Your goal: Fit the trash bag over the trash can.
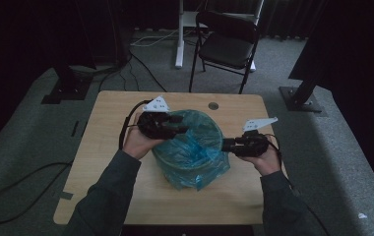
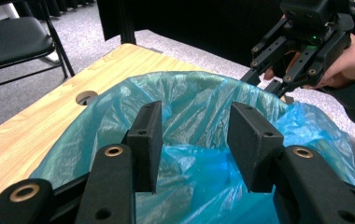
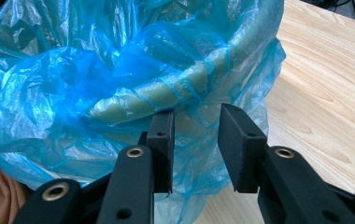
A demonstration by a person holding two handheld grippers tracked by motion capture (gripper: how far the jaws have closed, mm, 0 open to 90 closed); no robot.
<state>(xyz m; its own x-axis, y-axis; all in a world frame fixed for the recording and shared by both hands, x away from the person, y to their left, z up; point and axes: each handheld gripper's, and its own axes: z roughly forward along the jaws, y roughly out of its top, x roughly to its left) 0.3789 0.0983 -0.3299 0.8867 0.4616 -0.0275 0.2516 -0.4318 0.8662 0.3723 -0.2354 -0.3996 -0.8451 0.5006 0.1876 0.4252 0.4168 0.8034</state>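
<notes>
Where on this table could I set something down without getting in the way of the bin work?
Free: the wooden table left of the blue bag, and the front strip between both sleeves. Crowded: the bin, with the left gripper over its rim and the right gripper at its side.

Dim room. Grey carpet floor [image 1: 22, 147], black folding chair [image 1: 227, 42] behind wooden counter [image 1: 106, 147], dark curtains [image 1: 22, 34], loose cables [image 1: 13, 189].
</notes>
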